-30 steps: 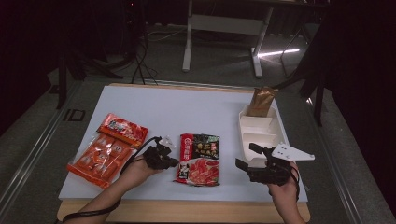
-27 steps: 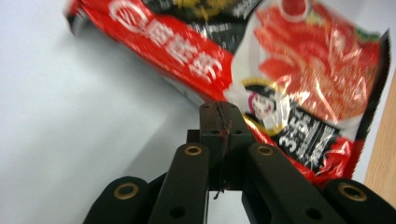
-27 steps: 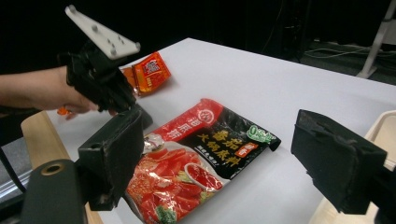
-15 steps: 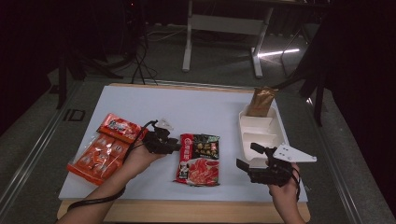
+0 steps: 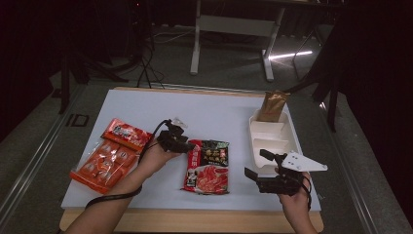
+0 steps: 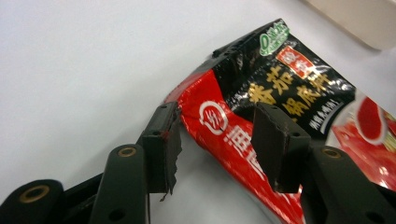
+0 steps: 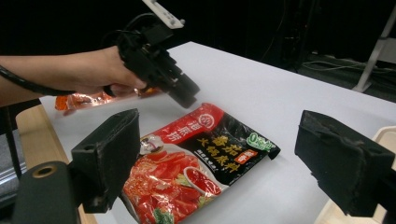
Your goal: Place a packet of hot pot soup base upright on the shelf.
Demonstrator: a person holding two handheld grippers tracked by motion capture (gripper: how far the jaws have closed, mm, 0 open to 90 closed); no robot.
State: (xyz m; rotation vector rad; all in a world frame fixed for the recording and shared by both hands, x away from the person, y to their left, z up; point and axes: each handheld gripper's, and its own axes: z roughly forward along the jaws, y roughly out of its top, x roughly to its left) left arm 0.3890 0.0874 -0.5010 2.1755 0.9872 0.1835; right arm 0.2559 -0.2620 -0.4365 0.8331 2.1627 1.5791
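Note:
A red and black soup-base packet [image 5: 207, 165] lies flat on the white table [image 5: 219, 112], at the middle front. My left gripper [image 5: 181, 144] hovers at the packet's far left corner. In the left gripper view the left gripper [image 6: 219, 140] has just been opening; the red corner of the packet [image 6: 299, 93] lies between and behind the jaws, and no pad presses on it. My right gripper [image 5: 255, 163] stands wide open to the right of the packet, holding nothing. The right gripper view has the packet [image 7: 196, 158] between the wide jaws of the right gripper [image 7: 229, 154], with the left gripper [image 7: 180, 91] beyond.
Two orange-red snack packets [image 5: 109, 156] lie at the left of the table. A white compartment tray [image 5: 272, 139] stands at the right, with a brown pouch [image 5: 272, 105] upright in its far end. Dark floor and a stand's legs lie beyond the table.
The left hand has moved right and away from the person, from beside the orange packets to the soup packet's corner, and its jaws have opened. The right gripper has stayed put.

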